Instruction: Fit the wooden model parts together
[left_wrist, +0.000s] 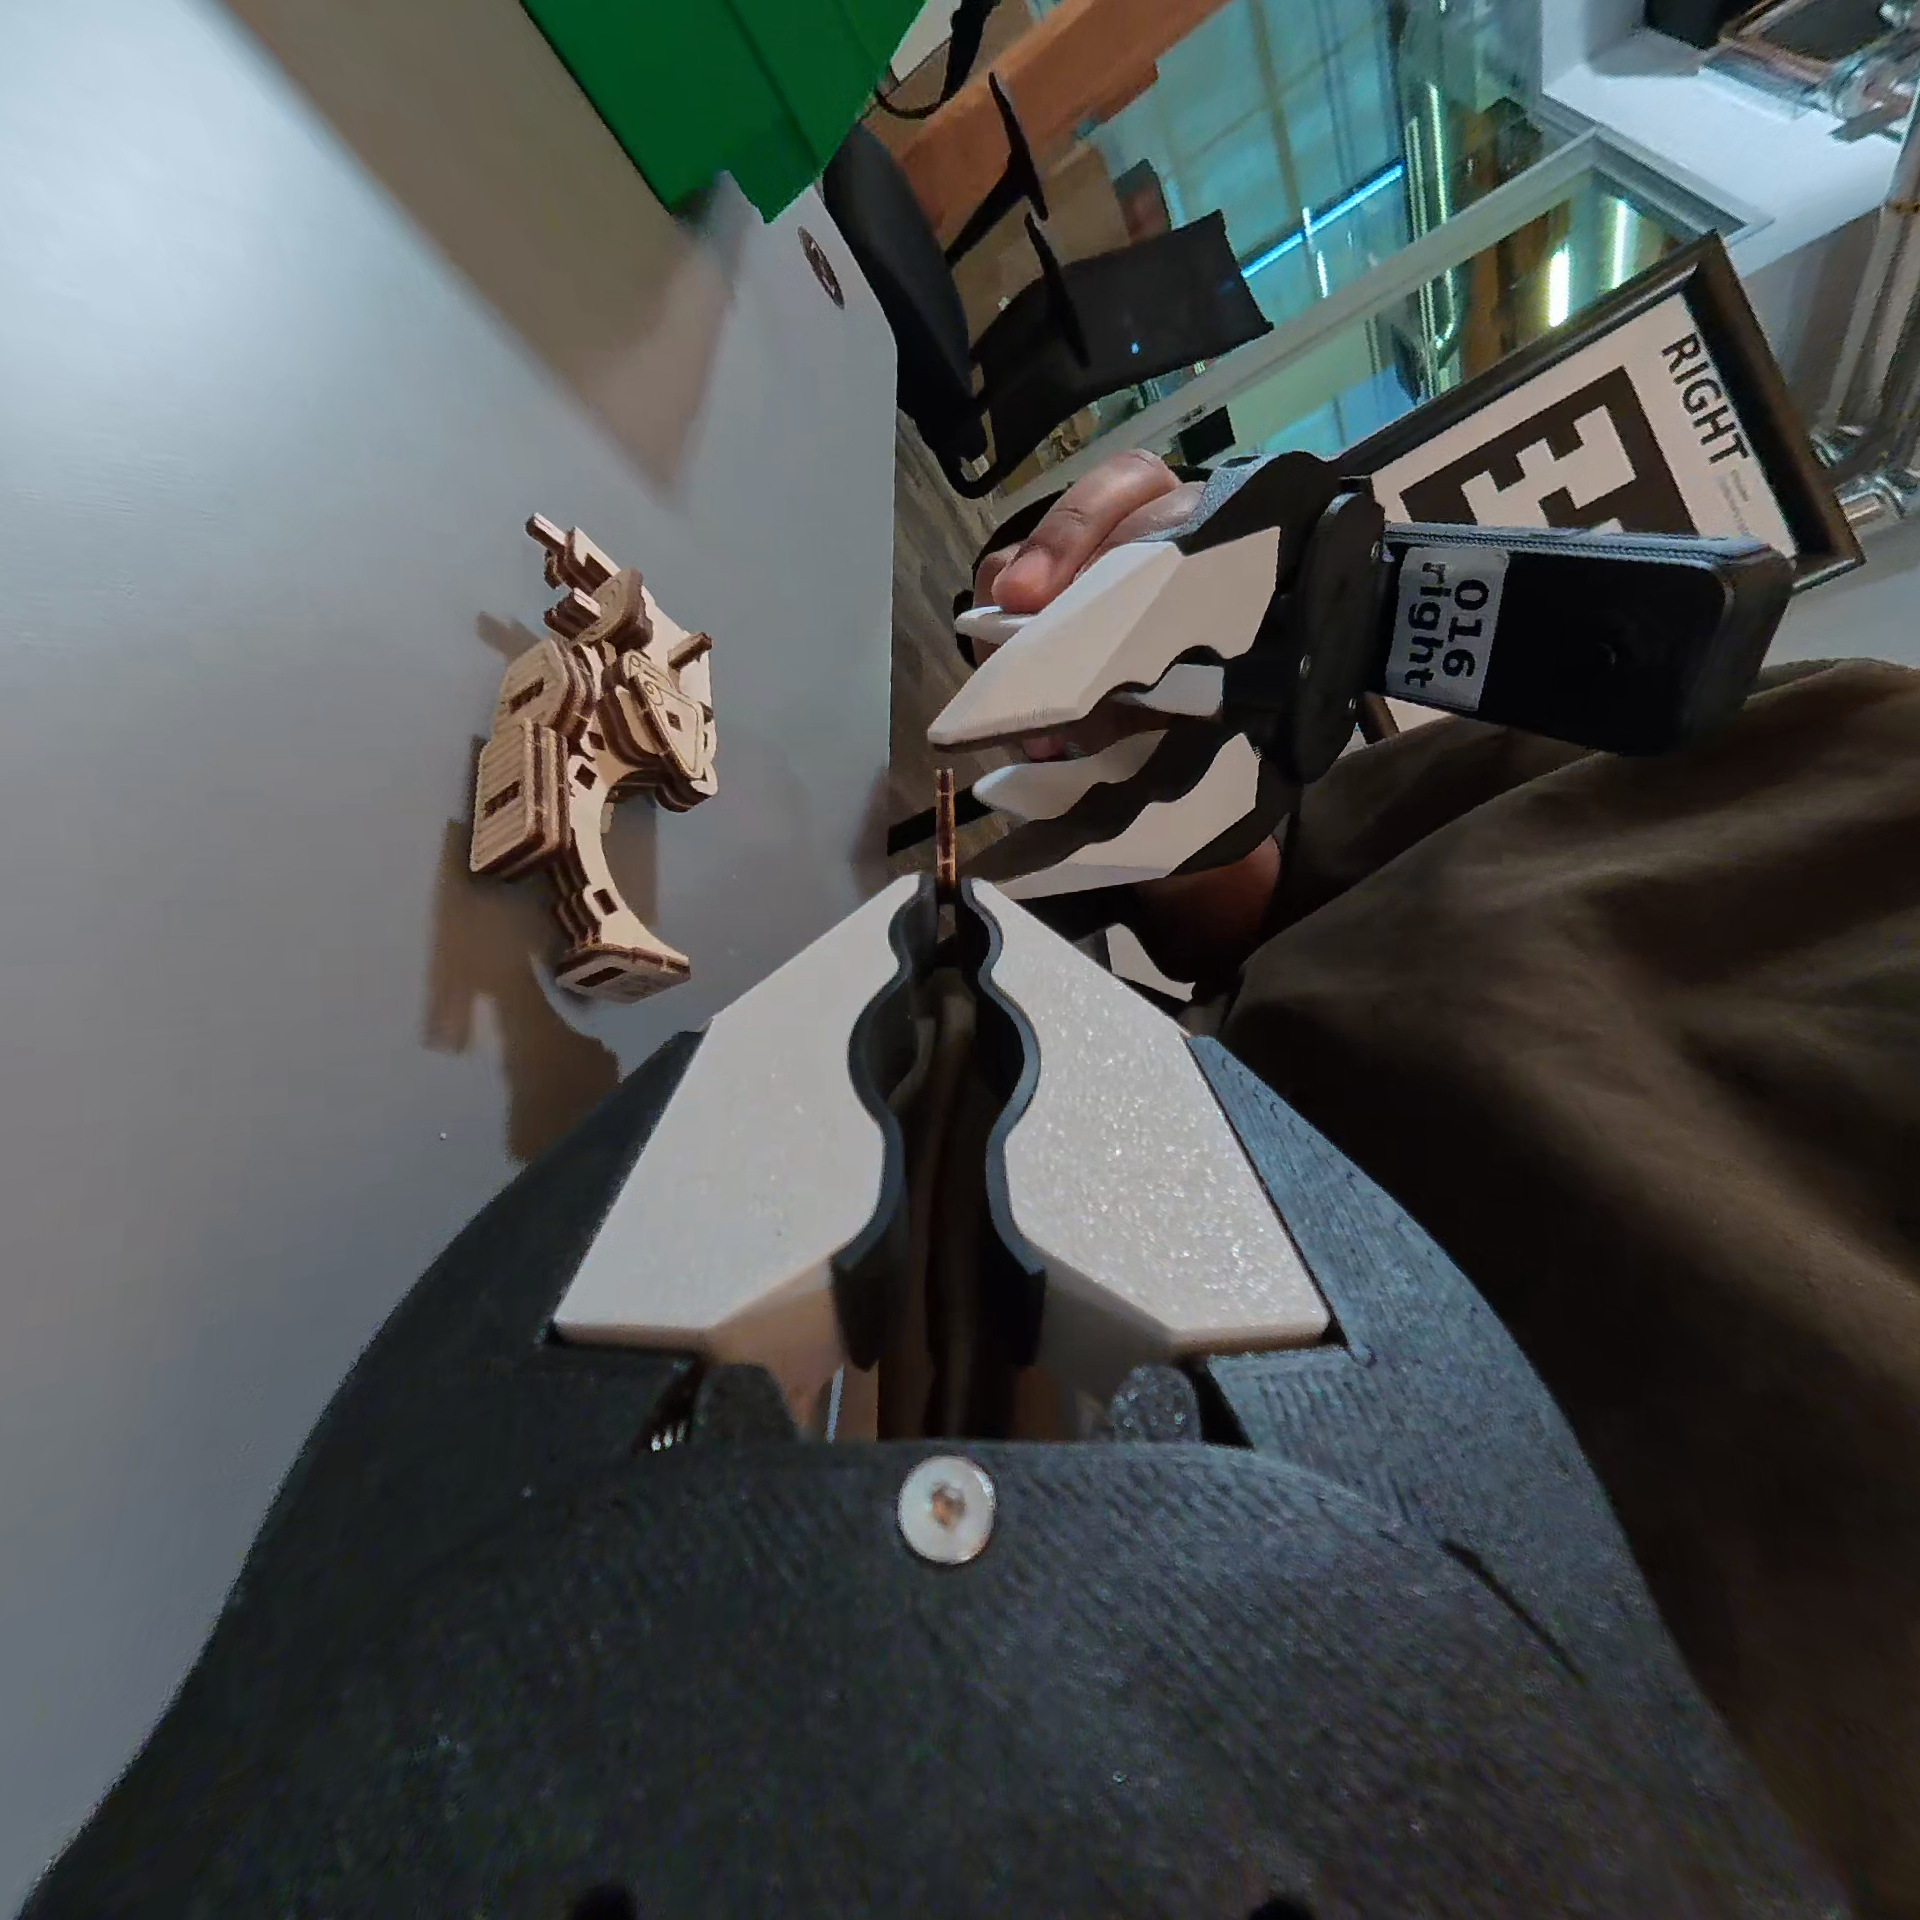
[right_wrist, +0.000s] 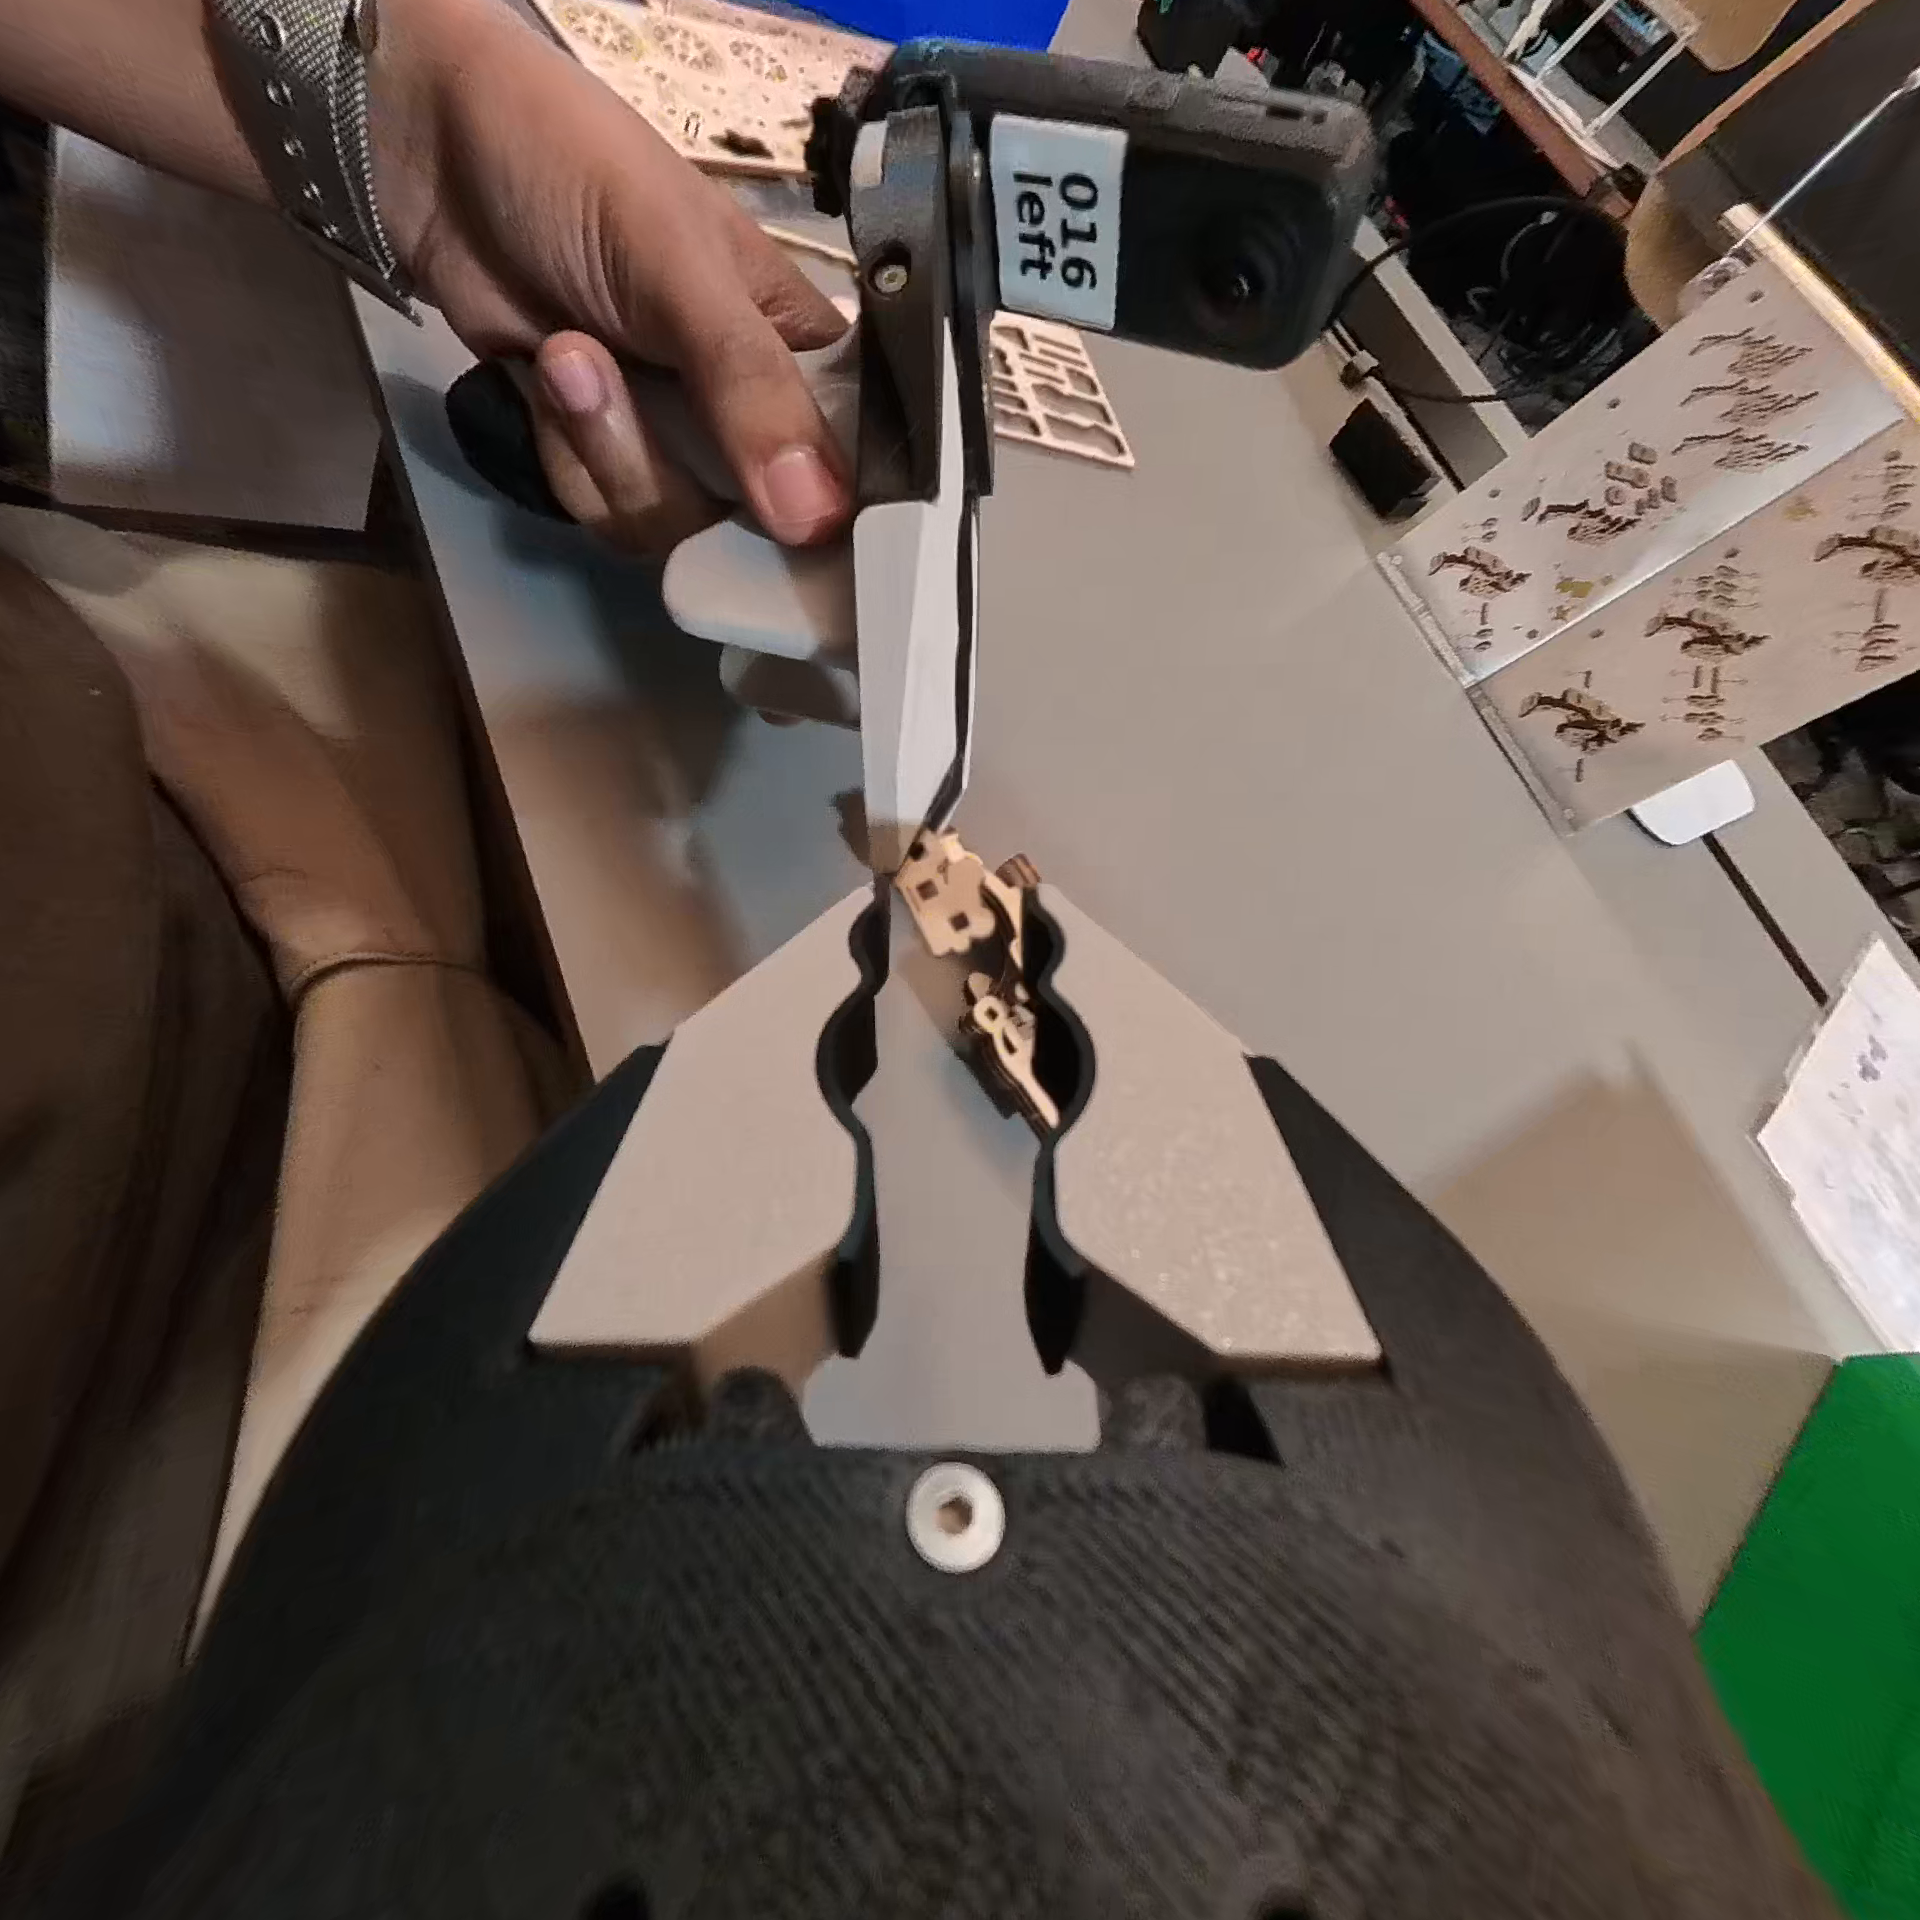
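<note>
My left gripper (left_wrist: 943, 891) is shut on a thin flat wooden piece (left_wrist: 943, 826), seen edge-on and sticking out past its tips. In the right wrist view the same gripper (right_wrist: 935, 821) comes down from above and holds that light wooden piece (right_wrist: 948, 906), which has small holes, with a darker layered part (right_wrist: 1006, 1044) hanging from it. My right gripper (right_wrist: 956, 906) is partly open. Its jaws stand on either side of the piece, which lies close against the right-hand finger. The right gripper also shows in the left wrist view (left_wrist: 961, 764). A partly built wooden model (left_wrist: 592, 758) lies on the grey table (left_wrist: 260, 520).
A green box (left_wrist: 727, 94) stands at the table's far end and also shows in the right wrist view (right_wrist: 1829, 1621). Laser-cut wooden sheets (right_wrist: 717, 73), an upright instruction sheet (right_wrist: 1683, 582) and a white paper (right_wrist: 1860, 1153) lie around. A person's hand (right_wrist: 582, 301) and brown clothing (left_wrist: 1610, 1039) are close. My two grippers' fingertips are within a few centimetres of each other.
</note>
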